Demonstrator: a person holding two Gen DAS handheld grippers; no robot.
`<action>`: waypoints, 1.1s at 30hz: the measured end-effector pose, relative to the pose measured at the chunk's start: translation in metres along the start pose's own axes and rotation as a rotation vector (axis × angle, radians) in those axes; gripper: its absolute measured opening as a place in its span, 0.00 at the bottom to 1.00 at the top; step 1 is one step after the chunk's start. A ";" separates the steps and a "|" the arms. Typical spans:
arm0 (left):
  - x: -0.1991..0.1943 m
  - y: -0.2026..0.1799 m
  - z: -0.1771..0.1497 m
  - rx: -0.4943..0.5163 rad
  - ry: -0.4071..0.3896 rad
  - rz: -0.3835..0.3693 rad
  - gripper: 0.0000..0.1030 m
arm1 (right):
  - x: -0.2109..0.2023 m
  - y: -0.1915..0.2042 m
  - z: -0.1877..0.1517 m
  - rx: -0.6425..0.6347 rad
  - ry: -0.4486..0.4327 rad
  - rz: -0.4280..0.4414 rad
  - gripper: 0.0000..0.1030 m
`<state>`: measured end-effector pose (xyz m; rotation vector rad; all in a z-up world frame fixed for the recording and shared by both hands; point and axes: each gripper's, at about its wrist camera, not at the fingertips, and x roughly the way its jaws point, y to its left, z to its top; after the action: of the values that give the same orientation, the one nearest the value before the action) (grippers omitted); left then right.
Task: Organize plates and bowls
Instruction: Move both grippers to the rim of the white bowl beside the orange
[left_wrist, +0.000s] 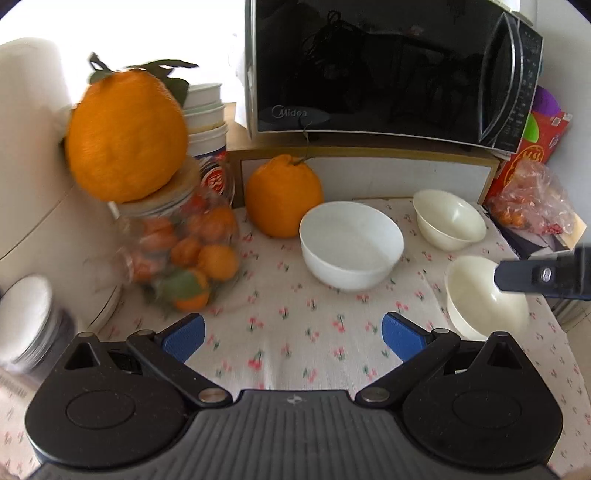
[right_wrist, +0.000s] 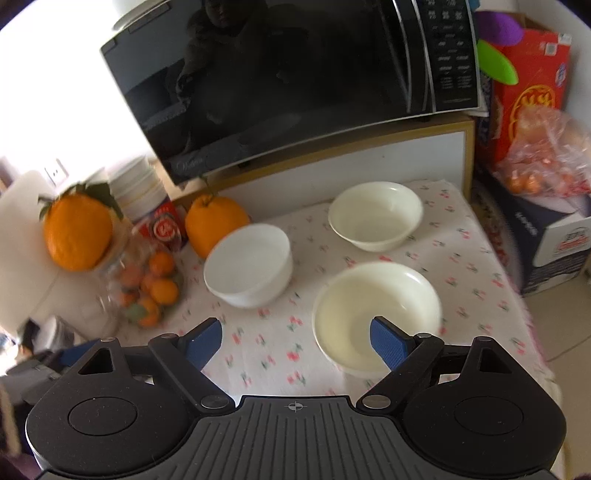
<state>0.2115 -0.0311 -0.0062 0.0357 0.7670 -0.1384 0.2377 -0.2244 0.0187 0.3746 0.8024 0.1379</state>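
A small table under a white cloth printed with cherries (left_wrist: 295, 314) sits in front of a black microwave oven (left_wrist: 388, 66) on a wooden shelf. In the left wrist view, the left gripper (left_wrist: 293, 334) hangs over bare cloth with its blue-padded jaws spread wide and nothing between them; a deep white ceramic bowl (left_wrist: 351, 243) stands at twelve o'clock from it, a cream shallow bowl (left_wrist: 448, 219) at one o'clock by the shelf, and a second cream bowl (left_wrist: 484, 299) at three o'clock, partly hidden by a black finger of the other tool. A blurred stack of plates (left_wrist: 26, 325) shows at nine o'clock. In the right wrist view, the right gripper (right_wrist: 297, 341) is likewise wide and empty, its right pad overlapping the near rim of the nearer cream bowl (right_wrist: 376, 306); whether it touches cannot be told. The step looks like choosing a bowl; next, probably, closing on that rim and nesting it with the farther cream bowl (right_wrist: 375, 216).
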 end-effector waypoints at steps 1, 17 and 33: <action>0.007 0.002 0.001 0.000 -0.002 -0.007 0.99 | 0.006 -0.002 0.004 0.010 0.000 0.009 0.87; 0.080 0.018 0.007 -0.172 -0.097 -0.164 0.81 | 0.097 -0.013 0.031 0.089 -0.008 0.101 0.86; 0.099 0.024 0.016 -0.277 -0.021 -0.201 0.47 | 0.129 0.011 0.037 0.063 -0.010 0.058 0.47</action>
<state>0.2964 -0.0194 -0.0637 -0.3059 0.7626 -0.2217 0.3537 -0.1914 -0.0405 0.4582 0.7875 0.1644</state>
